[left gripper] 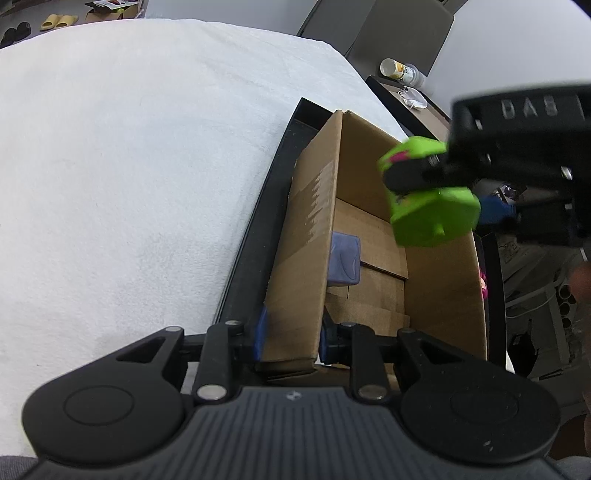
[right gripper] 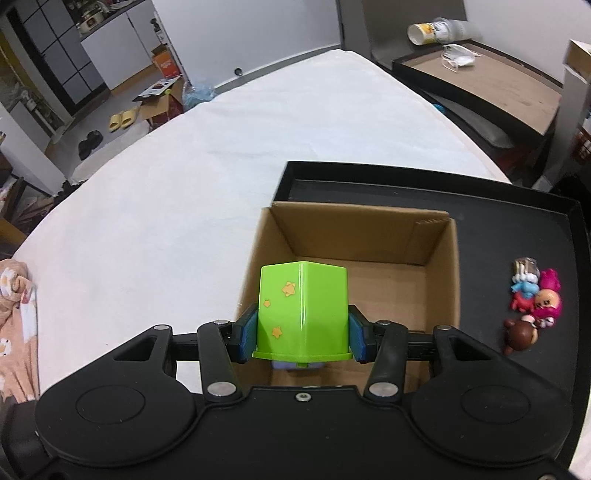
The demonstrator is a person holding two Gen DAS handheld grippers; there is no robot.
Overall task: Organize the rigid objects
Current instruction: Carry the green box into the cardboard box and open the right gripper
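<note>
An open cardboard box (left gripper: pixel 373 236) stands in a black tray (left gripper: pixel 255 236) on the white-covered table. My left gripper (left gripper: pixel 293 336) is shut on the box's near wall, one blue pad on each side of it. Over the box opening hangs a green square cup (right gripper: pixel 303 306) with yellow stars, and my right gripper (right gripper: pixel 303 336) is shut on it, blue pads pressing its two sides. In the left wrist view the right gripper (left gripper: pixel 447 195) comes in from the upper right with the green cup (left gripper: pixel 432 218) tilted. A purple-blue block (left gripper: pixel 345 260) lies on the box floor.
Several small toy figures (right gripper: pixel 532 302) lie on the tray (right gripper: pixel 517 229) to the right of the box (right gripper: pixel 369 236). A peach patterned cloth (right gripper: pixel 16 317) lies at the table's left edge. Beyond the table, a side table holds a tipped paper cup (right gripper: pixel 428 31) and a mask (right gripper: pixel 458 59).
</note>
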